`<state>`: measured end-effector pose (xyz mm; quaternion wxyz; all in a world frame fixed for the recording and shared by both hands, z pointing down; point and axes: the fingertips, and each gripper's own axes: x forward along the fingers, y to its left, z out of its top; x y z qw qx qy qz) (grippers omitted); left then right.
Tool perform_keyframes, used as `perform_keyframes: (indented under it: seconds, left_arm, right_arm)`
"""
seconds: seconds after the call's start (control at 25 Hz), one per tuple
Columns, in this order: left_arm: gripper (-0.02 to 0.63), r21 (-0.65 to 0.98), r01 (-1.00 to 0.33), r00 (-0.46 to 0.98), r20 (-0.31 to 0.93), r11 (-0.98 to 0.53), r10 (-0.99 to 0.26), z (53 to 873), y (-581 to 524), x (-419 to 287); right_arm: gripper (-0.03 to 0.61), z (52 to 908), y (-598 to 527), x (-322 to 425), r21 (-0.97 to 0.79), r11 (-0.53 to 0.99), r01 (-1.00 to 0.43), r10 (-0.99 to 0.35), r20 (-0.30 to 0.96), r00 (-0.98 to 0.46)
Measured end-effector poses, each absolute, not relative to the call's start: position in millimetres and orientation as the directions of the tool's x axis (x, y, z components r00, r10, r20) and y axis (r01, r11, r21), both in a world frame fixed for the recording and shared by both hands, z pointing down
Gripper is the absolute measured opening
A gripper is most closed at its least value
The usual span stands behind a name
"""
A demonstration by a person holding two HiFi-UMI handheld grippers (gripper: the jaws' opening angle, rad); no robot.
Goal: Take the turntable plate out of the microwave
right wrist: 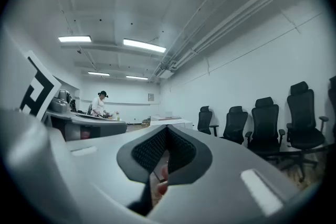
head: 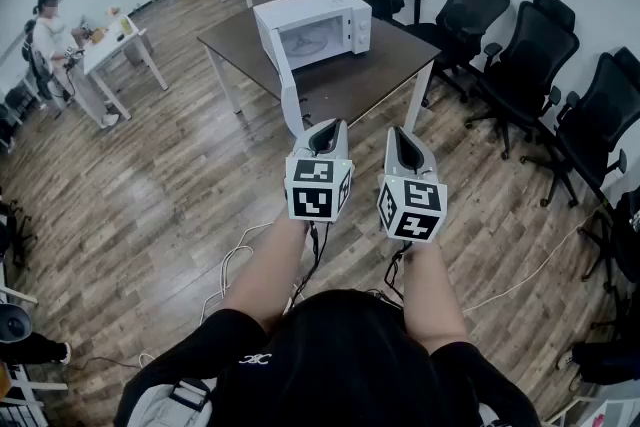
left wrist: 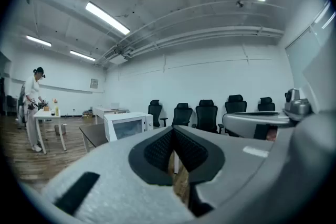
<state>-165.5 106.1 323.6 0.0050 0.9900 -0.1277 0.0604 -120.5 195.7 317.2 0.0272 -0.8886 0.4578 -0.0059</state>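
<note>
Fingers (left wrist: 157,150) pressed together on left gripper (head: 325,128) and right gripper (head: 405,141), we hold nothing; microwave (head: 315,27) sits ahead on table (head: 385,65), door (head: 286,80) open.

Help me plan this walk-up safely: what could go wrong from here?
Loose white cables trail across the wooden floor underfoot, so a trip is possible. The open door of the white microwave seems to jut past the edge of the dark table and could get knocked in passing.
</note>
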Motion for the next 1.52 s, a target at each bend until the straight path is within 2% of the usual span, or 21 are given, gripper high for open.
perform_keyframes:
  seconds: [0.36, 0.92, 1.52]
  left_arm:
    - [0.008, -0.014, -0.264, 0.956, 0.126, -0.964, -0.264, 328.4, 111.4, -159.8]
    - [0.008, 0.011, -0.297, 0.949, 0.117, -0.955, -0.294, 340.8, 116.7, -124.1]
    - [0.008, 0.02, -0.317, 0.939, 0.143, -0.948, -0.311, 353.3, 110.0, -84.1]
  right_arm:
    - [0.008, 325.7, 205.5, -109.2, -0.116, -0.586, -0.802, -0.805, -0.024, 0.592]
    - [0.008, 338.4, 208.5, -79.7, -0.065, -0.549, -0.833, -0.835, 0.001, 0.55]
    - [0.008, 356.3, 209.8, -39.8, -0.12, -0.531, -0.839, -0.847, 0.041, 0.531]
